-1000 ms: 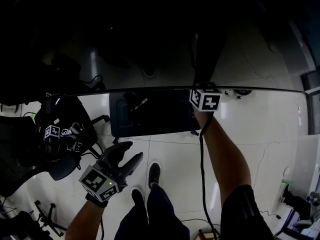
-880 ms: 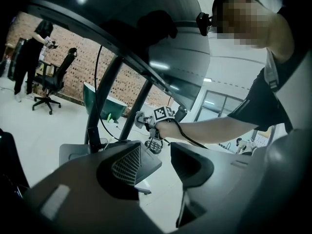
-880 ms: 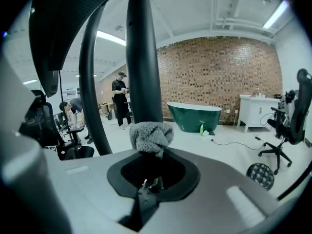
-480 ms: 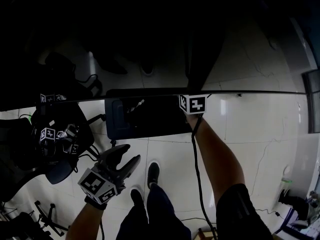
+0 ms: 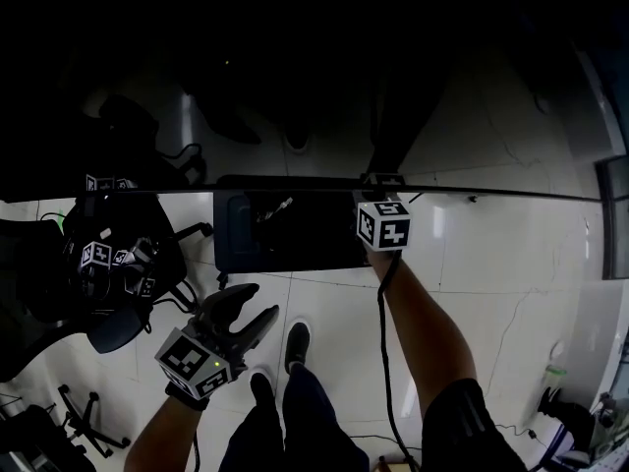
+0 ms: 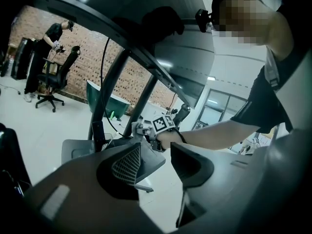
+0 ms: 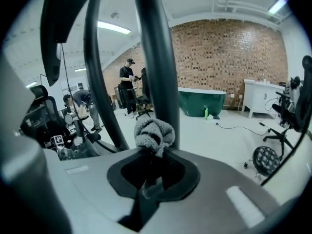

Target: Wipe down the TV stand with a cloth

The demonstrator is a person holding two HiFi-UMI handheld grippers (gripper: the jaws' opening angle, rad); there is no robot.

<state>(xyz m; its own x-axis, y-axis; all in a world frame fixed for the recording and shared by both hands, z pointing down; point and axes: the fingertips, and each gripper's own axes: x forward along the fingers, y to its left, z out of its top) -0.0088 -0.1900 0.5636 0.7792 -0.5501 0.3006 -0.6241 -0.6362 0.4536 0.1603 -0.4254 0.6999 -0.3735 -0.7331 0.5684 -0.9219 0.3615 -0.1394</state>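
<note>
From the head view the TV is a dark slab with a thin bright edge (image 5: 295, 191). Below it lies the stand's dark base plate (image 5: 285, 229). My right gripper (image 7: 151, 168) is shut on a bunched grey cloth (image 7: 154, 133). The cloth sits just in front of the stand's slanted dark post (image 7: 157, 57); whether it touches the post I cannot tell. In the head view only that gripper's marker cube (image 5: 383, 222) shows, at the base plate's right end. My left gripper (image 5: 260, 299) hangs lower left over the floor, open, with nothing between its jaws (image 6: 155, 161).
An office chair (image 5: 108, 283) carrying spare marker-cube grippers stands at the left. The person's shoes (image 5: 295, 347) are on the tiled floor. Farther off are people (image 7: 127, 82), a green tub (image 7: 202, 101) and another chair (image 7: 273, 155).
My right gripper with the cloth has come lower and slightly left, from the TV's edge down beside the base plate. The left gripper has stayed put and open.
</note>
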